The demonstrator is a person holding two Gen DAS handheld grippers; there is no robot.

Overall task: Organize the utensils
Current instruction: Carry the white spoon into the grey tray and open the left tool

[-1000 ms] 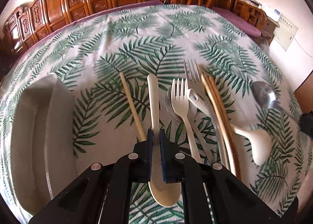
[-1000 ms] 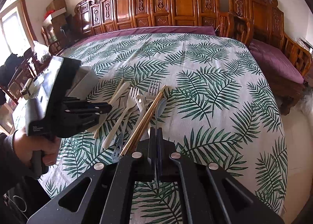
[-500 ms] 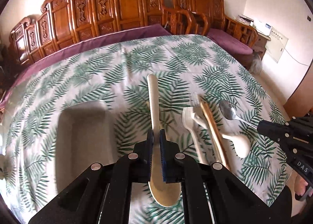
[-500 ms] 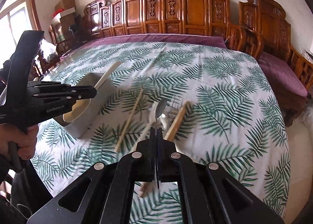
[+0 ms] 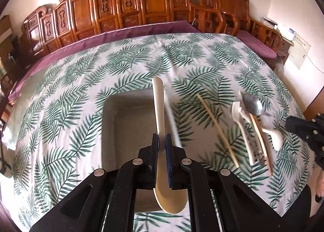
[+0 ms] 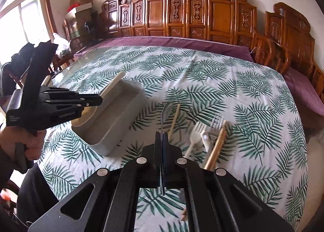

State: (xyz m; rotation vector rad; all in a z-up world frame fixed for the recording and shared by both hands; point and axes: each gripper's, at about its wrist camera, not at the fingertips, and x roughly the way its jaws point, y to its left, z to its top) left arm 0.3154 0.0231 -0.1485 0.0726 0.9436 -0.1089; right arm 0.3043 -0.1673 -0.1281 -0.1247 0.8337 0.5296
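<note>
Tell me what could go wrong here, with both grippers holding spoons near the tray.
The left gripper pinches the cream spoon near its bowl, so the long handle sticking out could knock the tray rim on the way down. The right gripper holds the metal spoon by a thin handle; it may twist or slip. The two grippers stand close together, so they could collide if both go for the tray at once.
</note>
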